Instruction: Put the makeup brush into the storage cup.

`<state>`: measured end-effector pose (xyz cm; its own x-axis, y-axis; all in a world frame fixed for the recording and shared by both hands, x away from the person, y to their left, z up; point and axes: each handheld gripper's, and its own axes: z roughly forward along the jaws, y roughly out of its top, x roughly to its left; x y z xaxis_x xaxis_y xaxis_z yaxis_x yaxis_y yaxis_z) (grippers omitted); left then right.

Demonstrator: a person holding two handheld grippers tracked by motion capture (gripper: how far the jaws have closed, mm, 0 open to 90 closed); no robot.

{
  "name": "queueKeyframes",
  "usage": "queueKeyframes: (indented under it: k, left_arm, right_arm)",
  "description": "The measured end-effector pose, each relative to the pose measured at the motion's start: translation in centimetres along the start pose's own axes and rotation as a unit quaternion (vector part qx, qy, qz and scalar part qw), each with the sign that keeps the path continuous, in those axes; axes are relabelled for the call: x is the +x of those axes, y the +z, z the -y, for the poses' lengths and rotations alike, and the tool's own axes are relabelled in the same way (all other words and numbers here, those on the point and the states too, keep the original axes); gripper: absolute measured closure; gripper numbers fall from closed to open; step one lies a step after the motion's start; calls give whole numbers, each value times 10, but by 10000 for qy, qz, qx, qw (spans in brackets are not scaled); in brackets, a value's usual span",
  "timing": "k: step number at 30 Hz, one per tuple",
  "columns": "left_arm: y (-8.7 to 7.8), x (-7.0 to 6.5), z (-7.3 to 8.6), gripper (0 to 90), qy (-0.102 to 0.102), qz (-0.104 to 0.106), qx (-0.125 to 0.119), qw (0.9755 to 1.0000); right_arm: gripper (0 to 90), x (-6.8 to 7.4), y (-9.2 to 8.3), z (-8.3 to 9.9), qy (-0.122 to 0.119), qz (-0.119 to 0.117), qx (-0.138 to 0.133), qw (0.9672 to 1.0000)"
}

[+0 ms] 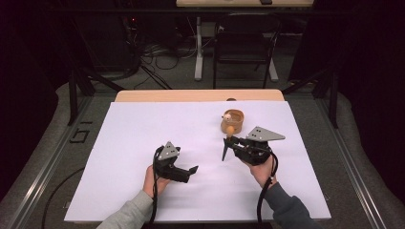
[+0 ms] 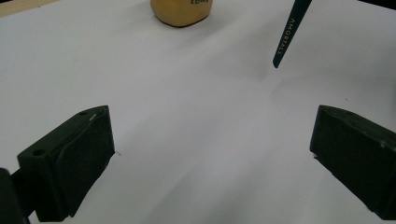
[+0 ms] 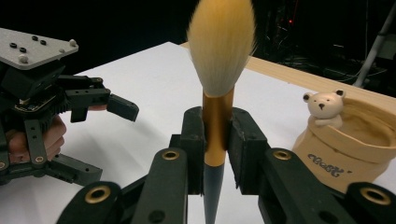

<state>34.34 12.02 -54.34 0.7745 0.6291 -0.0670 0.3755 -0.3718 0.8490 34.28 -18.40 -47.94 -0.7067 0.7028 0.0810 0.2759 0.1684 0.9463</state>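
Observation:
A makeup brush point(image 3: 219, 51) with pale yellow bristles, a gold ferrule and a dark pointed handle stands between the jaws of my right gripper point(image 3: 216, 135), which is shut on the ferrule. From above, the brush point(image 1: 228, 139) slants with its bristles toward a tan cup point(image 1: 232, 121) and its handle tip just over the white sheet. My left gripper point(image 1: 186, 164) rests lower left of it, open, with nothing between its jaws. In the left gripper view the left gripper point(image 2: 212, 135) frames bare white sheet, with the brush handle point(image 2: 286, 37) ahead on the right.
The tan cup point(image 3: 345, 149) carries a small bear figure point(image 3: 324, 107) on its rim and stands close behind the brush. A white sheet point(image 1: 143, 129) covers the wooden table point(image 1: 143, 96). A dark chair point(image 1: 243, 47) and cables lie beyond the far edge.

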Motion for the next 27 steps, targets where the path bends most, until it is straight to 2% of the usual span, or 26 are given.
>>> queueKeyframes:
  k: [8,12,27]
  left_arm:
    - [-2,3,1,0,-10,-68,-79,9999]
    - [-3,3,1,0,48,-191,-221,9996]
    - [-5,3,1,0,196,-240,-266,9992]
  right_arm:
    - [774,-7,-7,-2,-11,156,-45,9999]
    - [774,-10,-11,-3,-33,247,-55,9997]
    - [774,-29,-24,-4,36,620,-161,9979]
